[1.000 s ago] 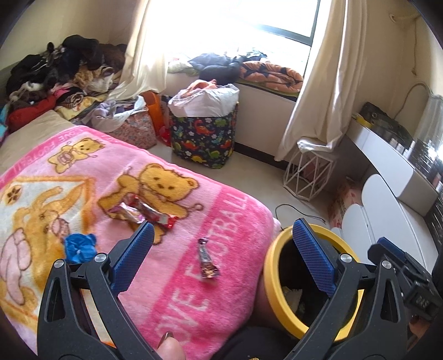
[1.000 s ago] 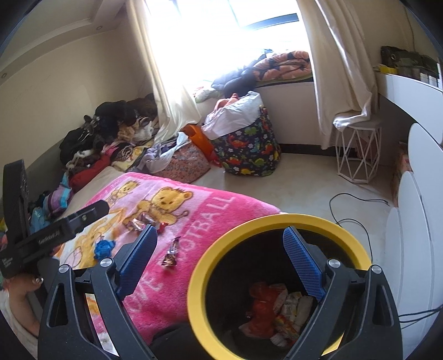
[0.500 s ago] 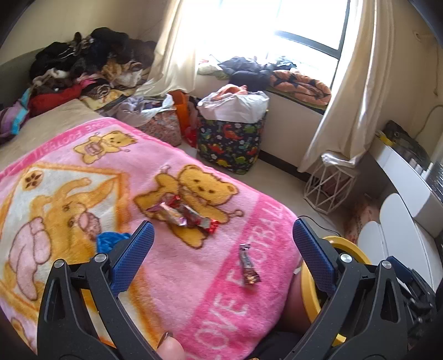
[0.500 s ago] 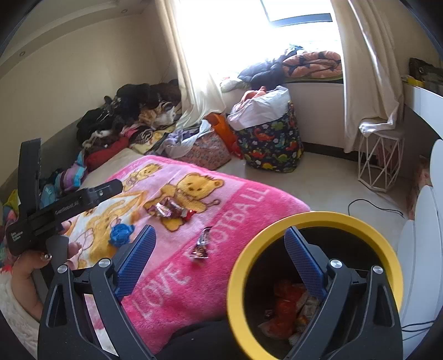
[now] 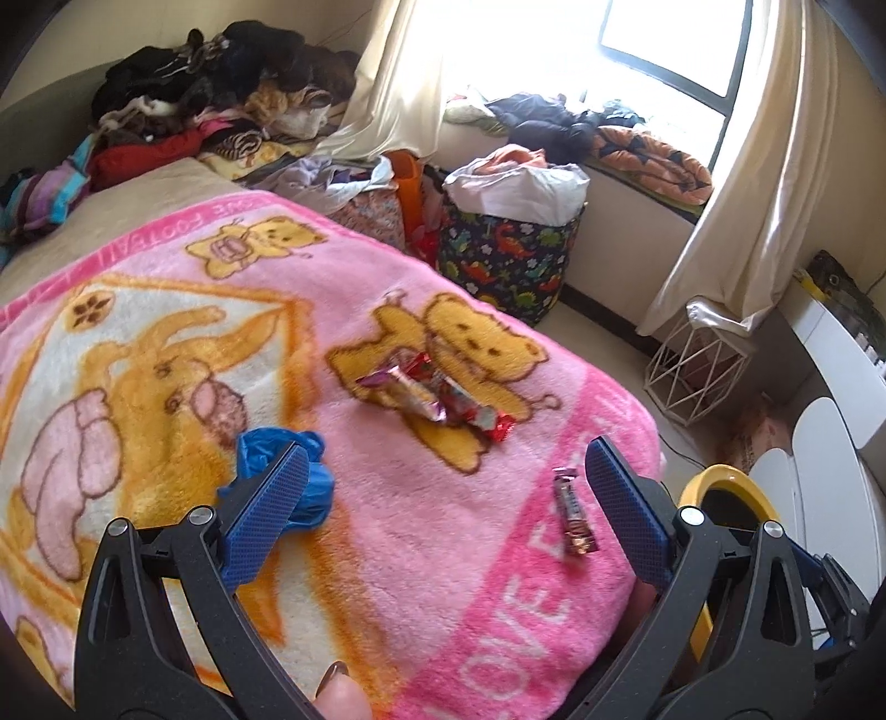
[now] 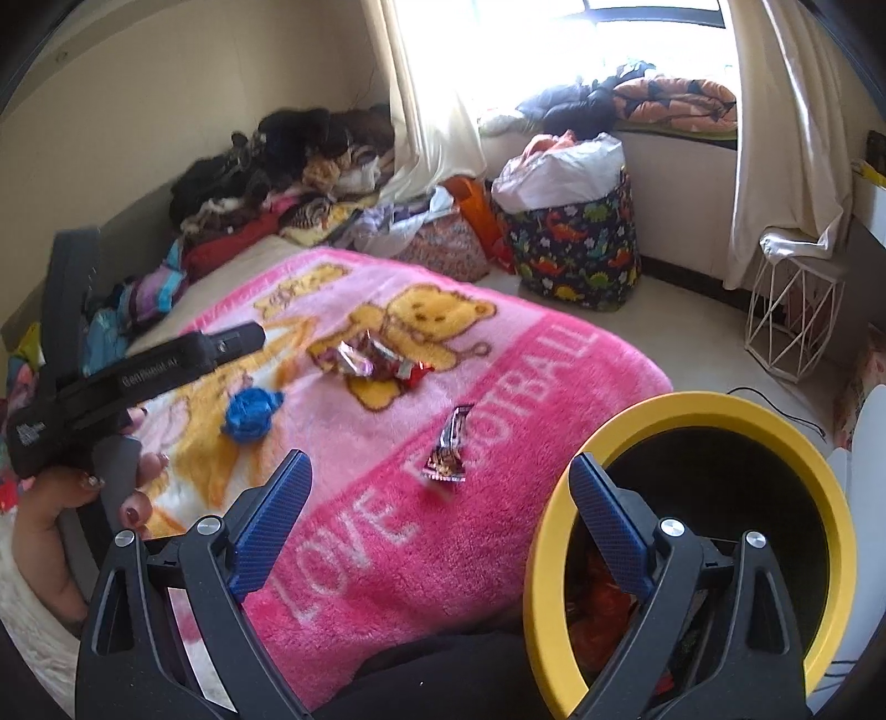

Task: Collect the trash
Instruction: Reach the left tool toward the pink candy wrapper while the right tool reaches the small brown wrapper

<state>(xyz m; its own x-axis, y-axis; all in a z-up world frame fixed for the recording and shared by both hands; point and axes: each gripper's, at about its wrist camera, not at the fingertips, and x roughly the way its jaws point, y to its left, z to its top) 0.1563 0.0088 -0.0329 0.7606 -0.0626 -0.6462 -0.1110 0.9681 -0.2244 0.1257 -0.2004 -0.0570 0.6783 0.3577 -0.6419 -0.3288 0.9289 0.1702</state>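
A lived-in bedroom in a home. A bed [image 5: 138, 205] fills most of the view, spread with a fluffy pink blanket [image 5: 387, 554] printed with cartoon bears. Loose clothes [image 5: 221, 99] are heaped against the wall at its far end, and more bedding [image 5: 648, 149] lies along the ledge under a bright window [image 5: 664, 39] hung with cream curtains [image 5: 747, 194]. A dinosaur-print laundry basket [image 5: 509, 260] stuffed with clothing stands on the floor [image 6: 692, 332], beside a white wire stool [image 6: 792, 327].
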